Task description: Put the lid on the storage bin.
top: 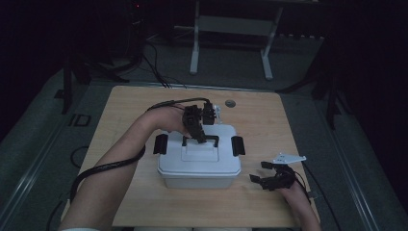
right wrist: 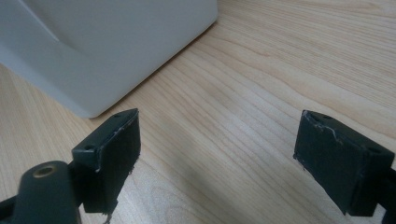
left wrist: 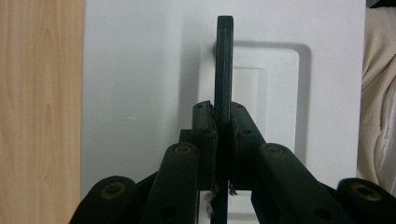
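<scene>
A white box [top: 199,166] sits on the pale wood-grain table [top: 269,120], its lid [left wrist: 140,93] plain white. The handle [left wrist: 224,65] pinched in the left gripper [left wrist: 223,122] is black, like the gripper itself. Two black latches [top: 160,144] flank that gripper on the box's ends. The right gripper [right wrist: 217,154] is black too, its pads [right wrist: 116,154] edged with pale scuffs, light wood grain running between them. A grey plate [top: 289,158] tops it. The floor [top: 43,139] is grey.

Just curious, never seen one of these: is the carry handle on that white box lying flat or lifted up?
Lifted up. The black handle stands on edge above the lid's recess, pinched between the left gripper pads.
</scene>
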`<state>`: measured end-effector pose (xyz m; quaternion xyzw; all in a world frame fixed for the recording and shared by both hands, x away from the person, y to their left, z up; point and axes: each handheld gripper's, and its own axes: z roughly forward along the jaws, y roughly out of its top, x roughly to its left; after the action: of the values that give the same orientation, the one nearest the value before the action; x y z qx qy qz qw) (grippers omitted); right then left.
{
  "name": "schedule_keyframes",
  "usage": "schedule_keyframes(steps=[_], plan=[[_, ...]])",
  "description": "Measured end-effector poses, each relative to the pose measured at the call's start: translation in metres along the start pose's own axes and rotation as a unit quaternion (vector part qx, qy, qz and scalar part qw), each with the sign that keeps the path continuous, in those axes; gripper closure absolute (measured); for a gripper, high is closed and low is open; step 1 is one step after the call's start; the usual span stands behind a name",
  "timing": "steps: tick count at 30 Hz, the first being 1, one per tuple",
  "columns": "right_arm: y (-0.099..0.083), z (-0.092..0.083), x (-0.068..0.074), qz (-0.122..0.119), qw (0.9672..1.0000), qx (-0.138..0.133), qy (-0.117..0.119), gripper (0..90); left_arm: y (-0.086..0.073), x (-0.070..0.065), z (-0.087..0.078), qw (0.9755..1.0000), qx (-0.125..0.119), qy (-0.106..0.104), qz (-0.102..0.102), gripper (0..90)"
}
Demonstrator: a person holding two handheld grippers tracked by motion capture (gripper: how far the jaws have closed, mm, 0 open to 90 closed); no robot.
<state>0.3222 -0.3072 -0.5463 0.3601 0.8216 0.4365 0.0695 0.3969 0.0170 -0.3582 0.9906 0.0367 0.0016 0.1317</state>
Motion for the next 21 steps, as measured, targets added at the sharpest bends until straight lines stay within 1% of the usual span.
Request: schedule_keyframes(steps=[2, 3, 5, 7, 9, 10, 11, 12, 13, 14, 15, 16, 17, 18, 19, 20, 21], plan=[[0.0, 0.0, 0.0, -0.001, 1.0, -0.001, 0.0, 14.2, -0.002, 0.0, 0.001, 1.0, -0.007, -0.004, -0.004, 82.9], [0.0, 0.0, 0.0, -0.001, 1.0, 0.0, 0.0, 14.2, -0.003, 0.0, 0.002, 1.0, -0.006, -0.002, -0.001, 82.9], [0.0, 0.0, 0.0, 0.001, 1.0, 0.001, -0.001, 14.2, -0.005, 0.001, 0.003, 0.9999, -0.012, -0.003, -0.006, 82.6], [0.0, 0.001, 0.0, -0.001, 1.0, 0.003, -0.001, 14.2, -0.007, 0.002, 0.004, 0.9998, -0.017, 0.003, -0.01, 81.9], [0.0, 0.001, 0.001, -0.003, 1.0, 0.003, -0.001, 14.1, -0.008, 0.004, 0.005, 0.9995, -0.021, 0.016, -0.016, 79.6], [0.0, 0.001, 0.001, -0.004, 1.0, 0.003, 0.0, 14.2, -0.009, 0.004, 0.005, 0.9994, -0.022, 0.019, -0.018, 76.7], [0.0, 0.001, 0.001, -0.004, 1.0, 0.003, 0.0, 14.2, -0.011, 0.004, 0.005, 0.9992, -0.022, 0.026, -0.019, 67.3], [0.0, 0.001, 0.001, -0.002, 1.0, 0.002, 0.0, 14.2, -0.014, 0.005, 0.006, 0.9989, -0.022, 0.031, -0.025, 59.4], [0.0, 0.001, 0.001, -0.002, 1.0, 0.001, 0.0, 14.2, -0.017, 0.006, 0.006, 0.9988, -0.023, 0.028, -0.032, 58.7], [0.0, 0.001, 0.001, -0.001, 1.0, 0.0, 0.0, 14.1, -0.019, 0.007, 0.005, 0.9987, -0.023, 0.031, -0.035, 55.0], [0.0, 0.001, 0.001, -0.001, 1.0, 0.0, 0.0, 14.1, -0.019, 0.007, 0.005, 0.9987, -0.023, 0.031, -0.035, 47.8], [0.0, 0.001, 0.0, 0.0, 1.0, 0.001, 0.0, 14.1, -0.026, 0.009, 0.004, 0.9978, -0.019, 0.036, -0.052, 47.8], [0.0, 0.001, 0.001, -0.001, 1.0, 0.002, 0.0, 14.2, -0.029, 0.009, 0.002, 0.9973, -0.023, 0.039, -0.058, 43.7], [0.0, 0.001, 0.001, -0.002, 1.0, 0.003, 0.0, 14.1, -0.031, 0.01, 0.001, 0.9967, -0.026, 0.038, -0.068, 37.9], [0.0, 0.001, 0.001, -0.002, 1.0, 0.003, 0.0, 14.1, -0.034, 0.01, -0.002, 0.9958, -0.036, 0.033, -0.077, 33.7], [0.0, 0.001, 0.001, -0.002, 1.0, 0.004, 0.0, 14.2, -0.037, 0.01, -0.004, 0.9953, -0.041, 0.031, -0.082, 31.2], [0.0, 0.001, 0.001, -0.002, 1.0, 0.004, -0.001, 14.2, -0.04, 0.01, -0.007, 0.9954, -0.044, 0.03, -0.08, 26.6]])
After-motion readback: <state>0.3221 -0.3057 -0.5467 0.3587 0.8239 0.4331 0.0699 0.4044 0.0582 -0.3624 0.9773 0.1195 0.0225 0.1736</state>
